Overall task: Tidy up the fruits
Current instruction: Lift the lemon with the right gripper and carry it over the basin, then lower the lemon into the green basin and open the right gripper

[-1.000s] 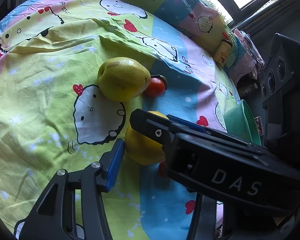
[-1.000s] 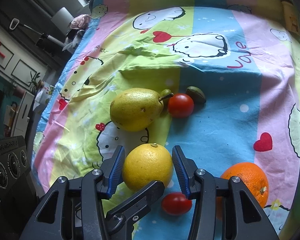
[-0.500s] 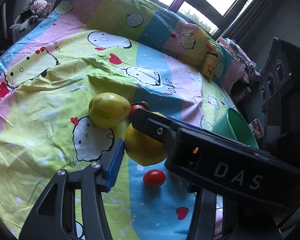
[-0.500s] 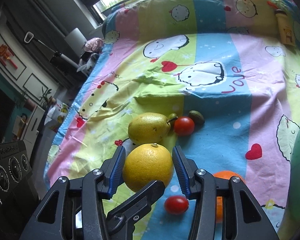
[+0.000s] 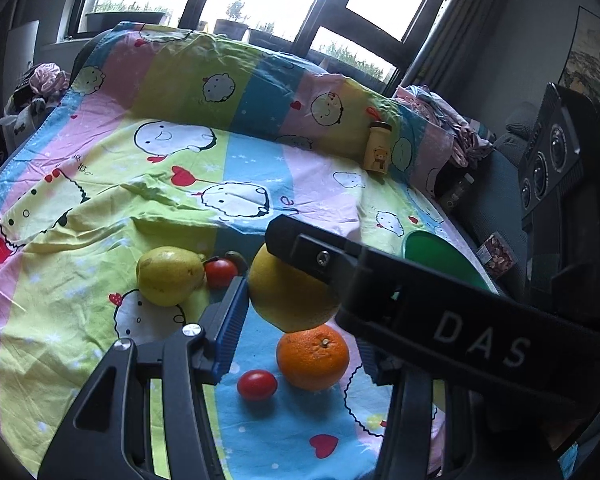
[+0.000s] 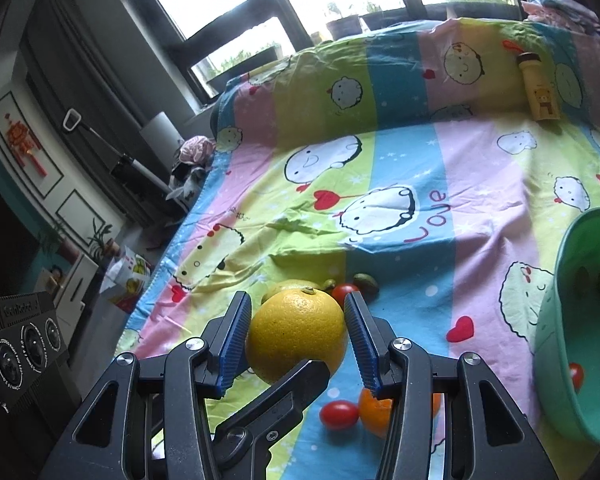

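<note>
While the big yellow citrus is being carried clear of the bedsheet, it is being held between both tools at once. The right gripper is being kept clamped on it at mid width, blue pads pressed on its left & right flanks. The left gripper is being crossed w/ the right one; its near pad is being kept against the fruit's side, but the far finger is hidden behind the right tool's body, so whether it is gripping or only bracing cannot be told.

The green bowl, judged the drop-off pt, is being seen at the right edge, tilted, w/ small tomatoes already in it. Left on the sheet: a pear, an orange, two cherry tomatoes, and a small dark fruit by the pear.

Risks, as judged from here:
- Fruit is round & smooth; if the two tools are being moved out of sync, it could be rolled out and dropped onto the orange below.
- If one tool is being released early, the hold could be shifted.
- Bowl is tilted on soft bedding; a heavy drop on its rim could be tipping it, spilling the tomatoes.
</note>
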Action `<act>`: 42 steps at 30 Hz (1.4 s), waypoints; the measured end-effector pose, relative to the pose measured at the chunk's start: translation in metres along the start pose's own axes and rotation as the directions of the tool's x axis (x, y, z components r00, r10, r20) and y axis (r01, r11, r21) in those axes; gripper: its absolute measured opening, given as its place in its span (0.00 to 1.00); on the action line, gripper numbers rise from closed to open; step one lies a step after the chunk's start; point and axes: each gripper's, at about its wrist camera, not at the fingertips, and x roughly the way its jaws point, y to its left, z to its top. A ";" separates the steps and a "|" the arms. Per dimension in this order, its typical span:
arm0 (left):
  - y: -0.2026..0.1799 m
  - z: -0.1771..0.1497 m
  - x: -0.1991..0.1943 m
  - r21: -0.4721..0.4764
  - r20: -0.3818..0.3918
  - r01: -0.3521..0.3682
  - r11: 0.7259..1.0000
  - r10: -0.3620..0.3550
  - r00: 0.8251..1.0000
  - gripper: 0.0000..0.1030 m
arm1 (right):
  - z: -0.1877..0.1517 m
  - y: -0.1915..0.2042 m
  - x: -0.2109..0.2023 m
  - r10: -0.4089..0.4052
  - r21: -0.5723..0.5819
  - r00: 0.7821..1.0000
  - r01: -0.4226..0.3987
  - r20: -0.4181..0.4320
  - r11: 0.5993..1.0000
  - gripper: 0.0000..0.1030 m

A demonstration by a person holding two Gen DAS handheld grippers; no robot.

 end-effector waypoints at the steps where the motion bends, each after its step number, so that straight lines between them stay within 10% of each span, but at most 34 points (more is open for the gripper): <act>1: -0.004 0.002 0.000 0.012 0.005 0.005 1.000 -0.005 1.000 0.48 | 0.001 -0.002 -0.004 -0.002 0.007 1.000 0.002 0.013 1.000 0.49; 25: -0.119 0.025 0.044 0.302 -0.102 0.208 0.930 -0.185 0.977 0.48 | 0.009 -0.095 -0.096 -0.168 0.270 0.957 0.101 0.237 0.957 0.49; 42: -0.148 0.010 0.094 0.277 -0.267 0.369 0.887 -0.298 0.916 0.48 | -0.005 -0.145 -0.109 -0.327 0.426 0.931 0.233 0.161 0.874 0.49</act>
